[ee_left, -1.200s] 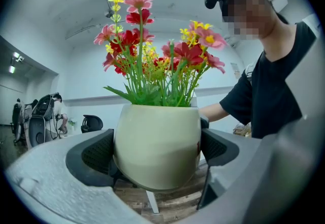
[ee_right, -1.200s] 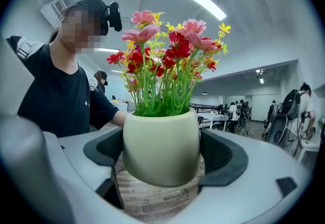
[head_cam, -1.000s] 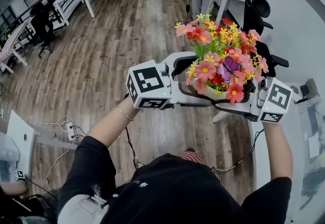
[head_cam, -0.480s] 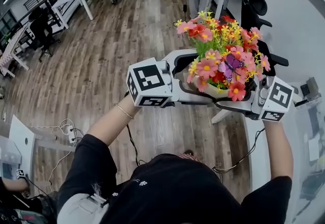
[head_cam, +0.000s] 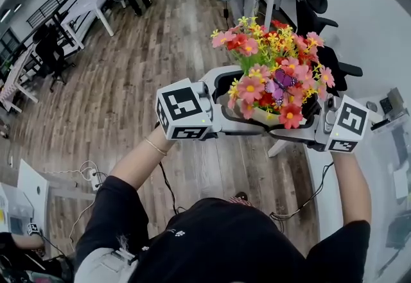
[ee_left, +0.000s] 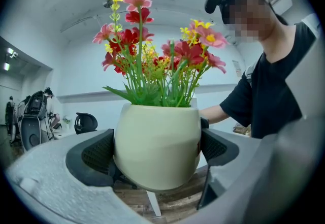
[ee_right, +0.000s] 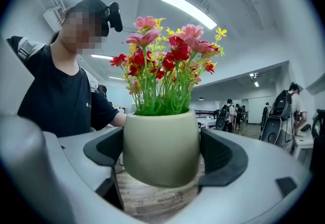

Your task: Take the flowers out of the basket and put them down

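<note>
Two grippers are meeting on one thing in the head view: the left gripper and the right gripper are closing in from opposite sides on a single rounded cream ceramic pot. One bunch of pink, red and yellow artificial flowers on green stems is standing in it, rising above both tools. One purple butterfly ornament is sitting among the blooms, between the two grippers. Each gripper is carrying one white marker cube, two in all, the left one and the right one. Pot and tools are hanging in the air over the wooden plank floor.

Seen from the left gripper view, the jaws are standing partly apart with the pot filling the gap; two black ribbed pads are pressing its sides, one at each flank. The flowers are standing upright above the jaws.

Through the right gripper view, the same is showing from the far side: its two black pads are clamping the pot at mid-height, flowers upright above them.
</note>
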A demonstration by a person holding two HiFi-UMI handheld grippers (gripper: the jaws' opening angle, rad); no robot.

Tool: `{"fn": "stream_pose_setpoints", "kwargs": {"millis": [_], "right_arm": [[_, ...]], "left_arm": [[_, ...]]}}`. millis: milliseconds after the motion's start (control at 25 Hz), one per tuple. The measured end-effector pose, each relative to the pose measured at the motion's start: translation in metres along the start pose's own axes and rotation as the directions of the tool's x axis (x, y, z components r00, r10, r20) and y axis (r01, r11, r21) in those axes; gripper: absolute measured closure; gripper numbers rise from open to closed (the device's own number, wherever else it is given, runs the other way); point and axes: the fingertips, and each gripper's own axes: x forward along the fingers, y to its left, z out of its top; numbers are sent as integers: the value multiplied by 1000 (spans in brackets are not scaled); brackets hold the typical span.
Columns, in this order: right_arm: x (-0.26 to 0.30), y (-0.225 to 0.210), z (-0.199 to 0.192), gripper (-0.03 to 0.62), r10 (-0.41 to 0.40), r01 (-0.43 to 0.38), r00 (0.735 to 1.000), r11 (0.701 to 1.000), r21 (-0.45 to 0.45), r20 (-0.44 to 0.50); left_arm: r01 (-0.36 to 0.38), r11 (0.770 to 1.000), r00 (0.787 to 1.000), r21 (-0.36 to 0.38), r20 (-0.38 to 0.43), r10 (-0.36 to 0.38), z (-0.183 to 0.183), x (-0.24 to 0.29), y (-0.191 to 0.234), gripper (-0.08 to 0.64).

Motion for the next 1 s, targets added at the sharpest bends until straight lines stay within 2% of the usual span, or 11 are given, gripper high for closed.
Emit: {"fn": "stream_pose_setpoints", "kwargs": {"millis": [440,1000], "right_arm": [[-19,-5,-6,132,17,-17,999,1000,-3,27],[-18,-7,-13,132,86,-86,994,996,-2,63]], "left_arm": [[-18,1000,999,9,-29,18,-2,20,-1,40],[-89,996,995,7,-40,89,-9,19,1,40]]}}
